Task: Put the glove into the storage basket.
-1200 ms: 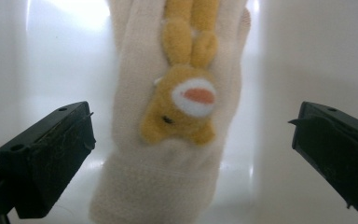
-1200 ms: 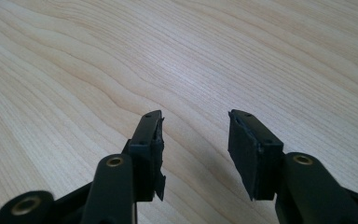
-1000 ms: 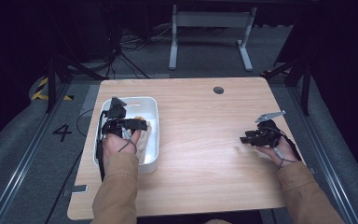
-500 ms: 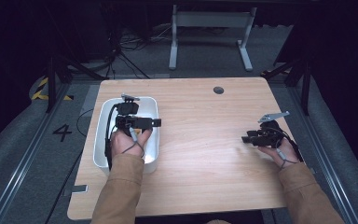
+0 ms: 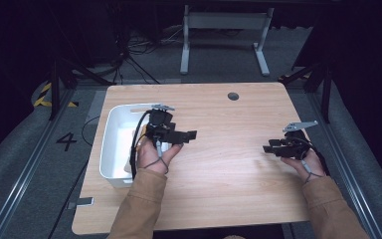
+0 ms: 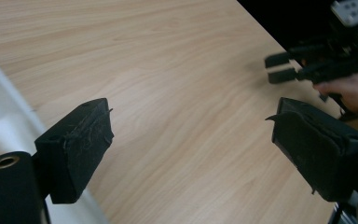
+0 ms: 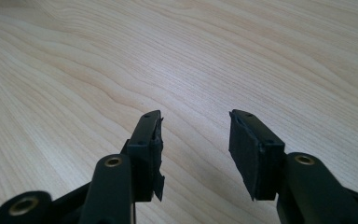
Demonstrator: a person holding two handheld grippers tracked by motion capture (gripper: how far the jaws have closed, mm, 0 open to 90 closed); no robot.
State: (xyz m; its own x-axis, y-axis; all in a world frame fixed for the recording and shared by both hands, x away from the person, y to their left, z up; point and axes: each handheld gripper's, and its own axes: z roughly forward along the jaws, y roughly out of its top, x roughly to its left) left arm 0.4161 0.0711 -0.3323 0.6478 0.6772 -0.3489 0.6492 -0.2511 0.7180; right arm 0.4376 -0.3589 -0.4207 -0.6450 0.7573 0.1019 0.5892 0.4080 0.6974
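My left gripper (image 5: 188, 135) (image 6: 191, 135) hovers over the right rim of the white bin (image 5: 110, 130), jaws pointing right across the wooden table (image 5: 229, 169). It is open with nothing between its jaws, which have just been closing a little. My right gripper (image 5: 268, 148) (image 7: 196, 140) rests low near the table's right side, jaws pointing left, open and empty. In the left gripper view the right gripper (image 6: 298, 67) and its hand show far off at the upper right, and the bin's wall (image 6: 0, 126) sits at the left edge.
A round cable hole (image 5: 233, 95) lies near the table's far edge. A grey desk frame (image 5: 224, 30) stands on the floor beyond. Dark rails run along both sides of the table.
The left gripper has moved rightward and slightly up, from over the bin's inside to its right rim. The right gripper has stayed in place.
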